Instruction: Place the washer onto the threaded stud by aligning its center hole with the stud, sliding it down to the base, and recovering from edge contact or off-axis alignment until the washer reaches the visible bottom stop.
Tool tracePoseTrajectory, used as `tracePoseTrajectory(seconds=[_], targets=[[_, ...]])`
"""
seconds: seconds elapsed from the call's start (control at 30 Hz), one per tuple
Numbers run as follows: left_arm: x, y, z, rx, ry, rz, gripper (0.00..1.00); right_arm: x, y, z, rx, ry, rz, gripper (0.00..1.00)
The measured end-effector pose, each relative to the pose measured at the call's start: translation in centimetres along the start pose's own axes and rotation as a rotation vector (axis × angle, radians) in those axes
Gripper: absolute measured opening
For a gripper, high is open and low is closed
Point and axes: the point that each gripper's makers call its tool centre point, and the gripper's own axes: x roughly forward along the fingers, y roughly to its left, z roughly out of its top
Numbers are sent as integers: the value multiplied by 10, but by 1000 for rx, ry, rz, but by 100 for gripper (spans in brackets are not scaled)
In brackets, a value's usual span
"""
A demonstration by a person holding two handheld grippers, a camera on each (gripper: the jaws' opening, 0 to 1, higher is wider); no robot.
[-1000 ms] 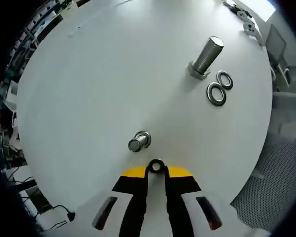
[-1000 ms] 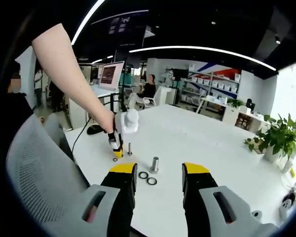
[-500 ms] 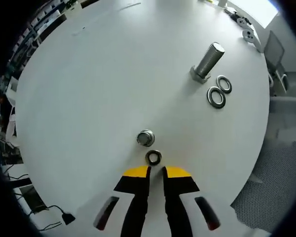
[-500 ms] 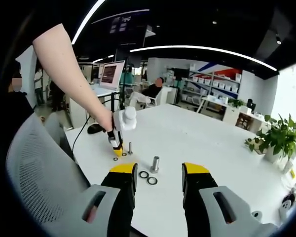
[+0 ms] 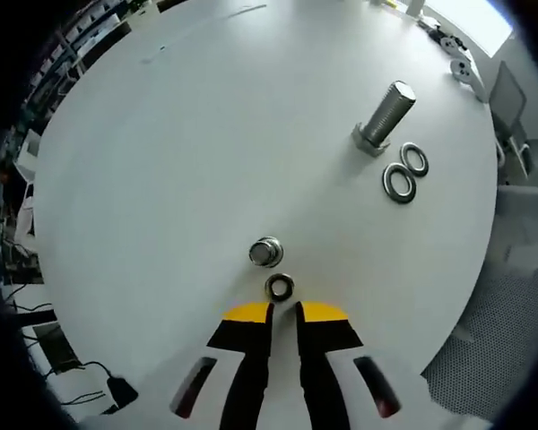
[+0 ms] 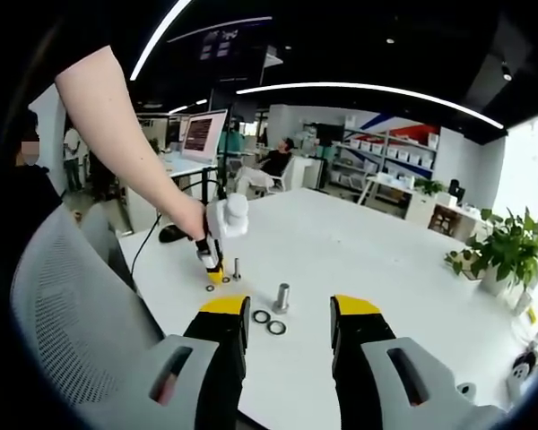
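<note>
In the left gripper view a small steel washer lies flat on the white table, just past my left gripper. Its yellow-tipped jaws stand almost together with nothing between them. The short threaded stud stands a little beyond the washer, bare on top. In the right gripper view the same stud and washer sit beside the left gripper, held by a person's arm. My right gripper hangs open and holds nothing, well back from the table's near edge.
A large bolt stands head-down at the far right with two bigger washers beside it. A mesh chair back is at my lower left. A cable plug lies off the table edge. A potted plant stands far right.
One second ago the washer sat between my left gripper's tips; now it lies on the table beside the stud. The left gripper has drawn back slightly. The right gripper has not moved.
</note>
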Motion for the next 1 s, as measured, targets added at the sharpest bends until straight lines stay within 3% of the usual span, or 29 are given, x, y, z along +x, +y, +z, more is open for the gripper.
tracePoseTrajectory(seconds=[0.1,0.2,0.47,0.83,1.0], targets=[[0,-3,1,-21,2,-21,13,0,-1,0,1,0,-3,38],[-1,1,3,-4,-6,19,28,0,-2,0,3,-2,-6,38],[1,-1,14,36,-45,40,20,0,-1,0,0,1,-6,37],[3,-1,11,81,-14,21,16,0,-3,-1,1,3,-11,37],[3,2,11,66,-20,22,13,0,-3,-1,-1,3,-11,37]])
